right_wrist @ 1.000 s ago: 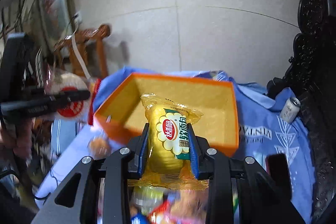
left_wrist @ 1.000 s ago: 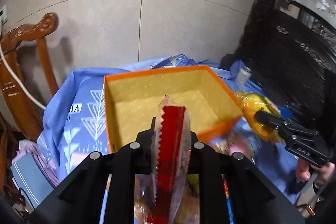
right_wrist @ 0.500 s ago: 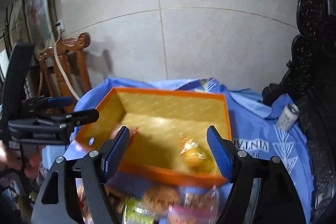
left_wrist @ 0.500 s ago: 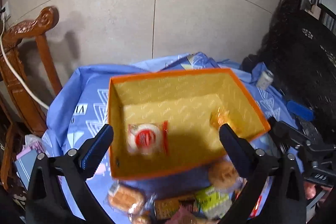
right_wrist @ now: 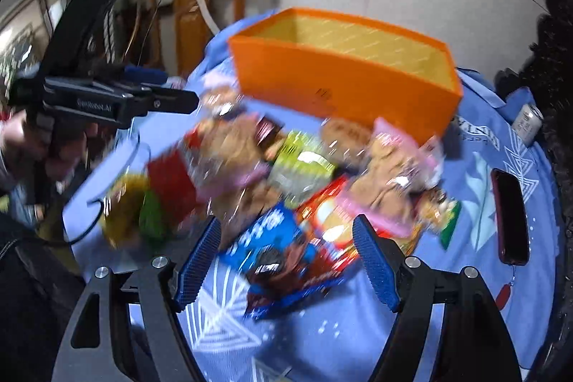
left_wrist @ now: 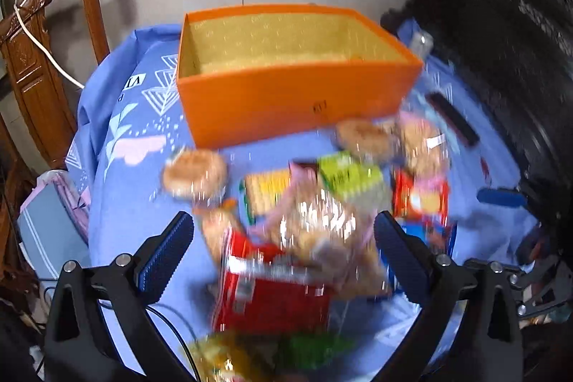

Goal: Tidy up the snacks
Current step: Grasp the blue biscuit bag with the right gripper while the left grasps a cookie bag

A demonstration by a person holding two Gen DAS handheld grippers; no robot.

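An orange box (left_wrist: 286,102) with a yellow lining stands on the blue cloth; it also shows in the right wrist view (right_wrist: 343,85). A heap of wrapped snacks lies in front of it, blurred by motion. My left gripper (left_wrist: 283,256) is open and empty above a red packet (left_wrist: 272,296) and a clear bag of pastries (left_wrist: 322,238). My right gripper (right_wrist: 286,256) is open and empty above a blue packet (right_wrist: 272,246) and a red packet (right_wrist: 329,221). The left gripper also shows in the right wrist view (right_wrist: 172,99), at the left.
A wooden chair (left_wrist: 46,34) stands at the table's left. A dark phone (right_wrist: 508,217) and a can (right_wrist: 526,124) lie on the cloth to the right. A round pastry (left_wrist: 195,172) lies apart at the left of the heap. Dark carved furniture (left_wrist: 508,59) stands at the right.
Both grippers held snacks a second ago, let them go into the box, and have since pulled back and down over the heap in front of the box.
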